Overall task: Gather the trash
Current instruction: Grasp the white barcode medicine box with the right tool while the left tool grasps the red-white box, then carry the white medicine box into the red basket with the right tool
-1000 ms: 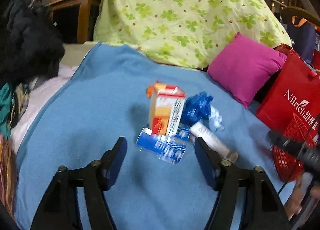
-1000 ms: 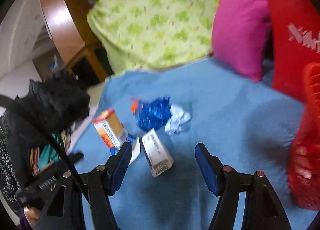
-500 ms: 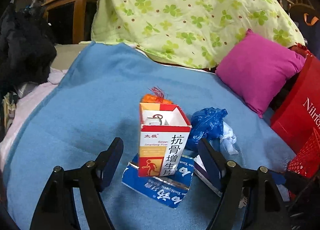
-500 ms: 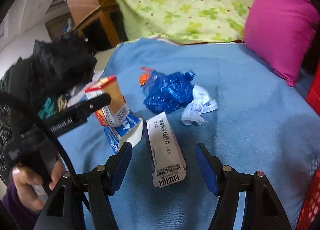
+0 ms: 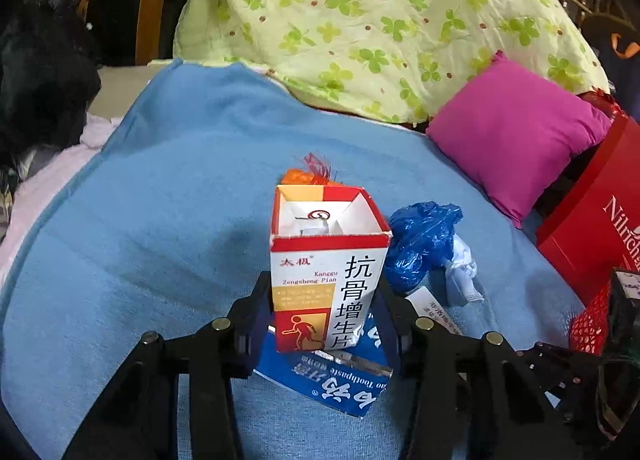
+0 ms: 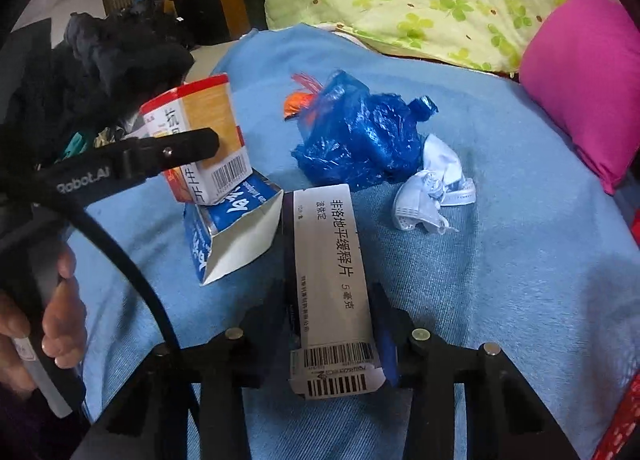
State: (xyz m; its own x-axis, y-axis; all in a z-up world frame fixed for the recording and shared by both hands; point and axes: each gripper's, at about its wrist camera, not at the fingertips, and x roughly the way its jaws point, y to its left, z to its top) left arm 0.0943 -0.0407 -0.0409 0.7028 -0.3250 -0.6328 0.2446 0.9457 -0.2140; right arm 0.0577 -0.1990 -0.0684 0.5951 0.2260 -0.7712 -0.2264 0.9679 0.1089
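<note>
On the bed, over a light blue fleece blanket (image 5: 168, 196), five or six pieces of trash lie in one cluster; the orange piece at the back is mostly hidden. There are three cartons. The upright red, white and orange medicine carton (image 5: 326, 272) has its top flaps open; inside, only white card and a small pale object show, too unclear to name. It stands on the flattened blue and white toothpaste carton (image 5: 340, 384), whose open end looks empty in the right wrist view. The long white pill carton with barcodes (image 6: 336, 292) lies flat just beside these two.

The left gripper (image 5: 326, 312) has just been closing, and its jaws now clamp the medicine carton's lower sides. The right gripper (image 6: 332, 324) has likewise just been closing; its jaws press both long sides of the pill carton near the barcode end.

Behind the cartons sit one crumpled blue plastic bag (image 6: 360, 140), one crumpled white face mask (image 6: 432, 192) touching it, and one orange wrapper (image 6: 298, 102) at the bag's far edge.

One magenta cushion (image 5: 516, 136), one red paper bag (image 5: 596, 228) and a red mesh basket (image 5: 590, 324) stand at the right; what they contain cannot be seen.
</note>
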